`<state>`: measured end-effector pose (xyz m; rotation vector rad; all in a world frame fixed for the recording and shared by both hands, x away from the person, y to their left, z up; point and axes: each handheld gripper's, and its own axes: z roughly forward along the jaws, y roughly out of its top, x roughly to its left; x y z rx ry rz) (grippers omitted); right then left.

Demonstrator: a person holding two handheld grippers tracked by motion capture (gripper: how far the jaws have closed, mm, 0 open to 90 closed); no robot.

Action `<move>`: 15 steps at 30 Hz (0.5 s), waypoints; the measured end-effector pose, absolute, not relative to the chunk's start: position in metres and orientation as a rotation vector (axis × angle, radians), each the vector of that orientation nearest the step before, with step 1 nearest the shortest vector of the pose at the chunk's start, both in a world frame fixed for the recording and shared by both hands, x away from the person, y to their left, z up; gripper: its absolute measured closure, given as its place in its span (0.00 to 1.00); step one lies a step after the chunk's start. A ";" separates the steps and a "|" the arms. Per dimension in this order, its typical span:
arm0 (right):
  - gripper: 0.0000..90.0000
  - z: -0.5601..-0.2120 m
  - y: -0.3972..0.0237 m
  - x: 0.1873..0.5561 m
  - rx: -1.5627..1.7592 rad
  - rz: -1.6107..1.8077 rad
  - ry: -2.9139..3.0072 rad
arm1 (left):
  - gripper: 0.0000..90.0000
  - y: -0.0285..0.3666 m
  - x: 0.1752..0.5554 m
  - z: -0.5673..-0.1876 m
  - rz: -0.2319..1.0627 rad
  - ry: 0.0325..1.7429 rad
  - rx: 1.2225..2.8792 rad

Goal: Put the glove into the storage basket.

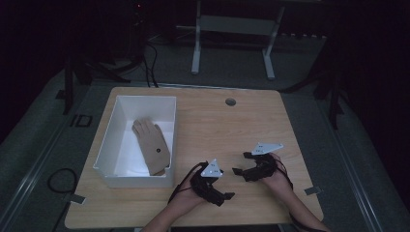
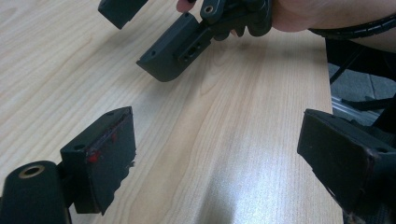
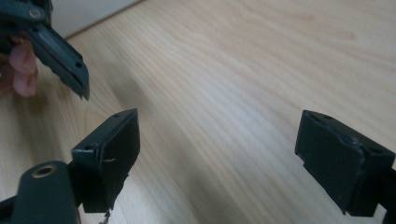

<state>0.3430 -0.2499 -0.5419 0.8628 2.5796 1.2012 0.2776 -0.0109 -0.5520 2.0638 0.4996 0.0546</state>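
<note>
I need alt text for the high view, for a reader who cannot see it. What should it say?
A person's two hands rest on a wooden table, each holding an open black gripper: left gripper, right gripper. To their left, a white box holds a tan glove lying flat inside it.

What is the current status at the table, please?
Left gripper open, empty. Right gripper open, empty. Tan glove lying in white bin. Nothing between grippers and bin.

My left gripper [image 1: 223,191] and right gripper [image 1: 240,163] face each other, close together but apart, near my edge. Both sets of jaws stand wide apart with nothing between them. My forearms enter from below, converging.
</note>
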 end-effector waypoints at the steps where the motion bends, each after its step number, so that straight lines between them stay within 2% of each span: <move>1: 0.15 -0.543 -0.251 0.342 0.865 1.197 2.581 | 0.13 -0.011 0.277 -0.553 0.058 0.498 2.063; 15: 0.15 -0.554 -0.268 0.330 0.857 1.208 2.564 | 0.14 -0.018 0.269 -0.565 0.040 0.475 2.095</move>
